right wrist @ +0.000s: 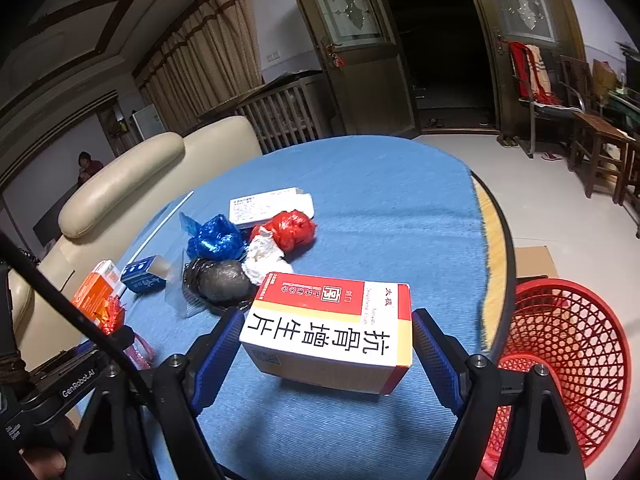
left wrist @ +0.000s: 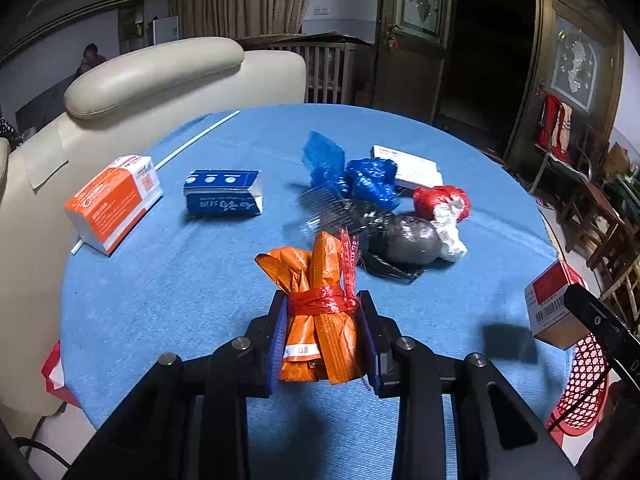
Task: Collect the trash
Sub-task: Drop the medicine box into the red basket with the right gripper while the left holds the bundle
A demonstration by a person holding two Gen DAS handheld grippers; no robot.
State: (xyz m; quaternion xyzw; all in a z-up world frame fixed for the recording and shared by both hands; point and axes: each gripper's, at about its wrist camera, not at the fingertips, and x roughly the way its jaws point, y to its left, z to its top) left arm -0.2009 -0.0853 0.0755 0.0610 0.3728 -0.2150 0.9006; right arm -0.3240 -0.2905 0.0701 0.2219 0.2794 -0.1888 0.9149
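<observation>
My left gripper (left wrist: 323,300) is shut on an orange wrapper bundle (left wrist: 320,336) tied with red netting, held above the blue-clothed round table (left wrist: 180,300). Between the pads of my right gripper (right wrist: 328,316) sits a red-and-white medicine box (right wrist: 332,320), gripped by its two ends and lifted off the cloth; its shadow lies on the table below. In the left wrist view that same box (left wrist: 550,304) shows at the right edge. A red mesh basket (right wrist: 572,360) stands on the floor beyond the table's right rim.
On the table lie a blue bag (left wrist: 372,178), a red bag (left wrist: 440,198), crumpled white paper (left wrist: 450,232), a black bag (left wrist: 404,240), a white box (left wrist: 412,166), a blue carton (left wrist: 224,194), an orange box (left wrist: 114,200) and a white straw (left wrist: 196,140). A cream sofa (left wrist: 152,76) borders the left side.
</observation>
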